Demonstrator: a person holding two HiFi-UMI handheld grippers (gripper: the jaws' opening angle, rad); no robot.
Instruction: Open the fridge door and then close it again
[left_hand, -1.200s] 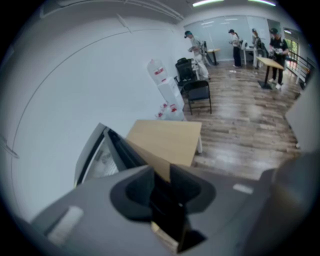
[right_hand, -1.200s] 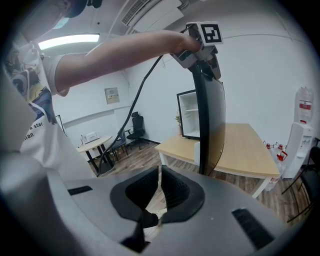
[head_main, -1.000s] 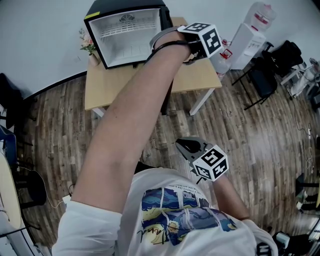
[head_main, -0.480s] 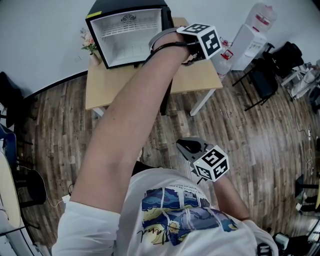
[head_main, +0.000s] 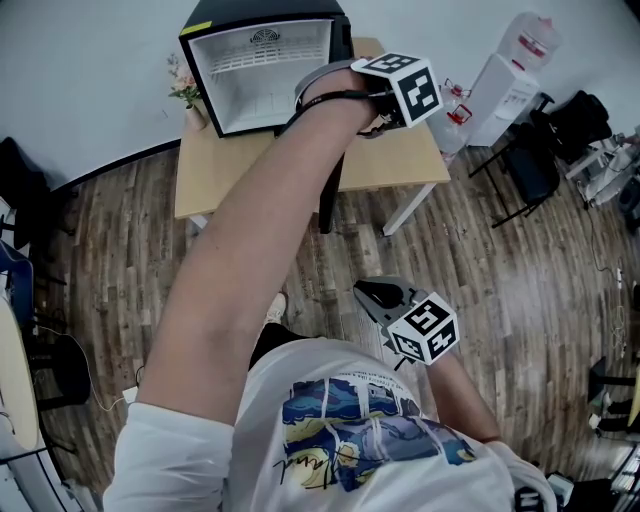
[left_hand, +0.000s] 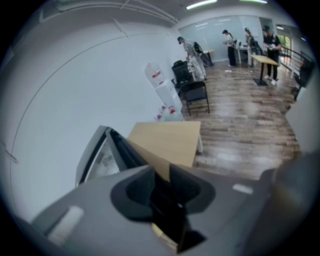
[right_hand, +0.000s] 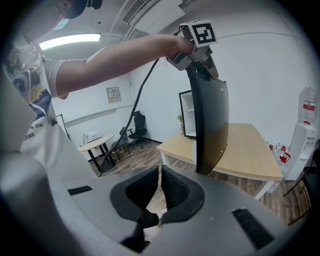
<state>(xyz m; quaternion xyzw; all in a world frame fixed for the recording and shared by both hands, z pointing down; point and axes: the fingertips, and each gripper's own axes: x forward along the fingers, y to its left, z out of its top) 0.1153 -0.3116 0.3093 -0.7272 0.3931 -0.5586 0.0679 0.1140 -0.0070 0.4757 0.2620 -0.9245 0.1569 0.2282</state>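
Black fridge door (right_hand: 212, 125) is clamped at its top by the left gripper (right_hand: 201, 69), arm stretched far. Right gripper (right_hand: 159, 187) hangs near, clenched empty.

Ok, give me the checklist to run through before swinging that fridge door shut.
1. Fridge door swung wide open: ok.
2. Left gripper clamped on the door's top edge: ok.
3. Right gripper empty, held low and away from the door: ok.
4. Nothing sticking out of the fridge opening: ok.
5. Nothing on the table in the door's path: ok.
6. Hinge side of the door free to turn: cannot tell, the arm covers it in the head view.
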